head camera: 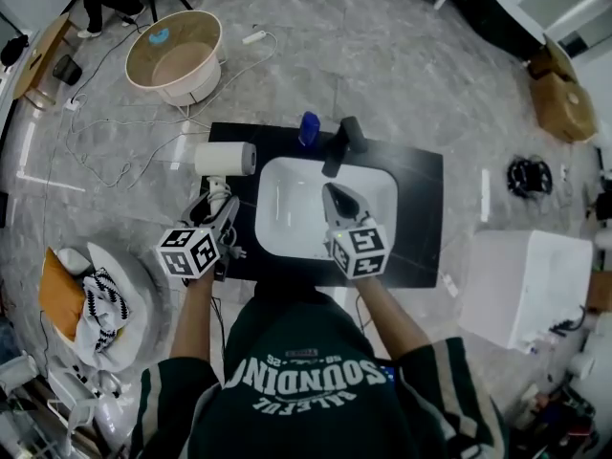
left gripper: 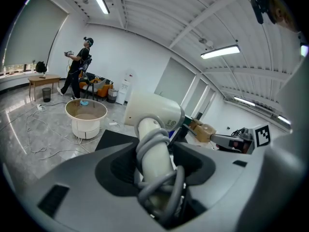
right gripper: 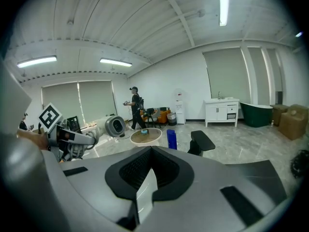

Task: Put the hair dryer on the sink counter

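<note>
Left gripper point(head camera: 220, 210) clamps hair dryer point(left gripper: 153, 114) handle; right gripper point(right gripper: 144, 180) closed; shirt point(head camera: 316, 419) print "SOUNDING".

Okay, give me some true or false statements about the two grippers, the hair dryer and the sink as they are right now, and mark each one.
1. The left gripper is clamped on the hair dryer by its handle. True.
2. The cord is wound round the handle. True.
3. The right gripper holds the blue bottle. False: its jaws are together and empty; the bottle stands at the counter's far edge.
4. The hair dryer lies in the sink. False: it is held over the counter's left end.
</note>
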Demonstrator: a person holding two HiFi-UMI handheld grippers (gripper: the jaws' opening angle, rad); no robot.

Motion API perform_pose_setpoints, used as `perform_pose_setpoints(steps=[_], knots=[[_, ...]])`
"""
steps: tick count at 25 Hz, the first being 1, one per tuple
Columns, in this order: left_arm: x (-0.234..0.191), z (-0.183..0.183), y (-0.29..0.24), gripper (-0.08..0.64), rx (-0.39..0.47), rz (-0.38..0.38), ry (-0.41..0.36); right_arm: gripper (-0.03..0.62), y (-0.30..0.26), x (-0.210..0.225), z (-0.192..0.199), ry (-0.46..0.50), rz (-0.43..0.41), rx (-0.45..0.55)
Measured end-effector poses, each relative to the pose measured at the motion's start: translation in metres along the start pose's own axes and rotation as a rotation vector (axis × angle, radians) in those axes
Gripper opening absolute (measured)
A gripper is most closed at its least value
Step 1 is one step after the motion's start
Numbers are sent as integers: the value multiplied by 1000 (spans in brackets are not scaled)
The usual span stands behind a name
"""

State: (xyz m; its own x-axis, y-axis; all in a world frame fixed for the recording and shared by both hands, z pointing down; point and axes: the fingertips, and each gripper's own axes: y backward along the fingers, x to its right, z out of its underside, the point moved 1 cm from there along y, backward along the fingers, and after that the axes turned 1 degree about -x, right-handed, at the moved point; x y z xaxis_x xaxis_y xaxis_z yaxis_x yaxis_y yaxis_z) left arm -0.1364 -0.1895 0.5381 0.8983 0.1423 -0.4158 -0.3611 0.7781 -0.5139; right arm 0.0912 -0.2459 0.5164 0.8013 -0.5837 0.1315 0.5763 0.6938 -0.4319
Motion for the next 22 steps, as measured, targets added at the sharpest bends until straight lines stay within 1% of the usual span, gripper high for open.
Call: perform_pose_setpoints(steps=[4, 8, 15, 19, 22], knots=[[-9, 17, -7, 225, -43, -2, 13, 0, -7, -3, 11, -10, 2, -35], [-19, 38, -16, 225, -84, -6, 44, 0, -16, -10, 26, -22, -8, -68], [-38, 76, -22, 225, -174, -22, 50, 0, -30, -27, 56, -58, -25, -127], [-51, 87, -31, 225, -196, -30, 61, 0, -36, -33, 69, -58, -29, -156], [-58, 88, -40, 225, -206, -28, 60, 0, -39, -32, 73, -65, -19, -171]])
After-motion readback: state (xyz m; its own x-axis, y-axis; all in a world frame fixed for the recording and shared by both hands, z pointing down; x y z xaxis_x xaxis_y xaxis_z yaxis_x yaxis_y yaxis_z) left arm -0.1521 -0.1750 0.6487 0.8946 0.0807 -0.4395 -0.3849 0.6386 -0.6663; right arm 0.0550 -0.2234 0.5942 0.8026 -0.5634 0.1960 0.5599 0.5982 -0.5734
